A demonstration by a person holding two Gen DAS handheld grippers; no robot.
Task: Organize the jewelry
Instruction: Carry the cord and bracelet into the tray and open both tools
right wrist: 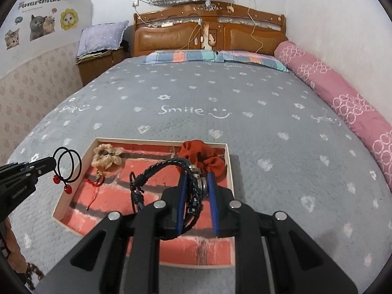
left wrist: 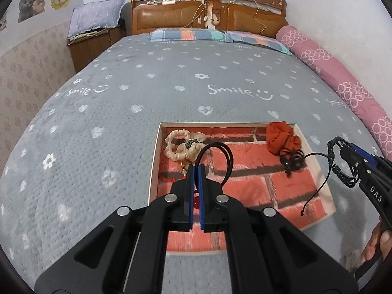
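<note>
Left wrist view: my left gripper (left wrist: 195, 169) is clamped on a black hair tie (left wrist: 220, 158) above the tray (left wrist: 153, 169).

Right wrist view: my right gripper (right wrist: 197, 183) is clamped on a braided black bracelet (right wrist: 161, 169) over the same tray (right wrist: 73, 191).

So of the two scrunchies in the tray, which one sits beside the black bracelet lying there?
The orange scrunchie, in the tray's far right corner; the black bracelet touches it. The cream scrunchie lies far left.

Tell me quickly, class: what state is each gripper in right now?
Left gripper: shut on the black hair tie with red beads.
Right gripper: shut on the black braided bracelet.
</note>
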